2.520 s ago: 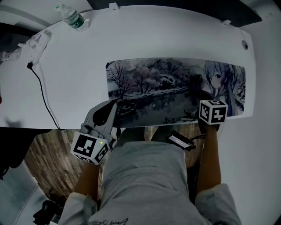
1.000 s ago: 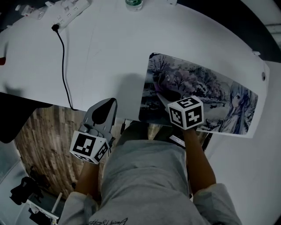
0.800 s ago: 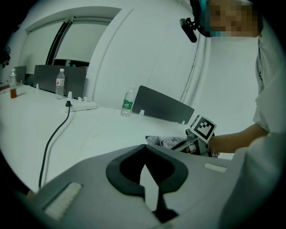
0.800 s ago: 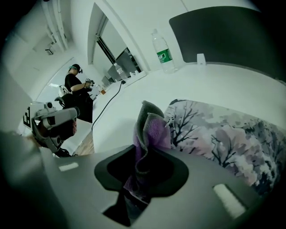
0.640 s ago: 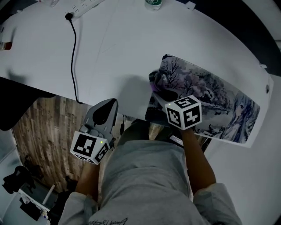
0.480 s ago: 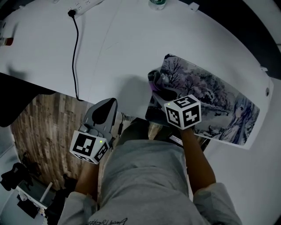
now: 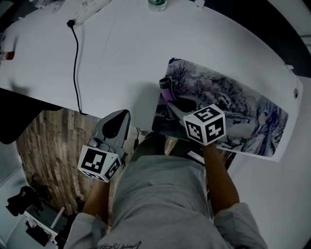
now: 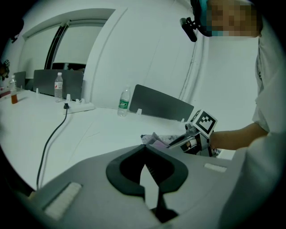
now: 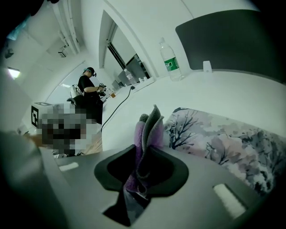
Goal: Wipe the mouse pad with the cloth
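Two grippers: right gripper [image 9: 145, 150] clamped on purple cloth [image 9: 150, 127] at mouse pad [image 7: 228, 97] left end; left gripper [image 8: 144, 151] closed, empty, apart.

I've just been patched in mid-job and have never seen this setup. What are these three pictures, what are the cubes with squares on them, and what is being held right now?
There is no robot arm here. A person holds a two-jaw gripper in each hand, and the marker cubes are parts of those grippers. The head view comes from a camera on the person's head, looking down at the white table. The other two pictures come from a camera riding on each gripper, looking along its jaws. On the table are a long printed mouse pad, a power strip with its cable, and a water bottle. The right gripper is shut on a purple-grey cloth at the pad's left end. The left gripper is shut on nothing, by the table's near edge.
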`<state>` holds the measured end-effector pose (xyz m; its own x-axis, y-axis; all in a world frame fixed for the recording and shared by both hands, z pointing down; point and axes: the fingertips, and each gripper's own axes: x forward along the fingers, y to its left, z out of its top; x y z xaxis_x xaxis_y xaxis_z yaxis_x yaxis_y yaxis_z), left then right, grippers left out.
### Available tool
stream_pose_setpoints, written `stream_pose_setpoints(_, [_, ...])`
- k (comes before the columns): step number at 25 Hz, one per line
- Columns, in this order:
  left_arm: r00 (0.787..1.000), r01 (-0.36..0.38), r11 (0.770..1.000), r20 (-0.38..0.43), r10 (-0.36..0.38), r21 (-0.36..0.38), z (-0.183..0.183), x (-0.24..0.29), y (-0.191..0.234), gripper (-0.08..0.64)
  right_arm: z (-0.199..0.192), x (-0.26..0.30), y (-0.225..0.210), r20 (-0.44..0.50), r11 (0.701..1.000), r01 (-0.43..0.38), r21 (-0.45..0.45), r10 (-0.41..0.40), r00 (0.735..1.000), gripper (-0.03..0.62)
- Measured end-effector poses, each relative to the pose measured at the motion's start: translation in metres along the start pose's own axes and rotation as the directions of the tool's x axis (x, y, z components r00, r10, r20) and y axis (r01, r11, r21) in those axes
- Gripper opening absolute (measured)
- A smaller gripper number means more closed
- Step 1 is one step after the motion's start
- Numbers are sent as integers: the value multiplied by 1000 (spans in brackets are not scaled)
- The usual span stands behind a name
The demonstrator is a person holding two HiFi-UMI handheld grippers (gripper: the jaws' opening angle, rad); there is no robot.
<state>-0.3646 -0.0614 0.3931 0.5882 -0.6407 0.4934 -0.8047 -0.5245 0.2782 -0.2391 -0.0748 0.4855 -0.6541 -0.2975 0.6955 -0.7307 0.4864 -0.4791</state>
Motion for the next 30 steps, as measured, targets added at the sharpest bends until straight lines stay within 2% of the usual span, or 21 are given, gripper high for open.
stream_pose_setpoints(5, [998, 66, 997, -11, -65, 45, 8, 30, -52, 18, -18, -50, -26, 60, 999, 28, 21, -30, 998, 94])
stream_pose_setpoints(11, [981, 191, 975, -35, -189, 110, 17, 75, -140, 18, -59, -146, -99, 139, 980, 147, 134, -166, 976, 94])
stream_pose_setpoints(18, [936, 351, 919, -85, -341, 179, 21, 122, -245, 18, -122, -275, -178, 182, 916, 308, 257, -358, 916, 94])
stream_pose_setpoints(23, [914, 405, 891, -115, -389, 204, 23, 149, -305, 18, -170, -349, -223, 183, 861, 382, 335, -457, 870, 94])
stream_pose_setpoints(30, [880, 474, 853, -146, -451, 217, 18, 183, -379, 18, -240, -426, -268, 123, 788, 469, 400, -553, 824, 94])
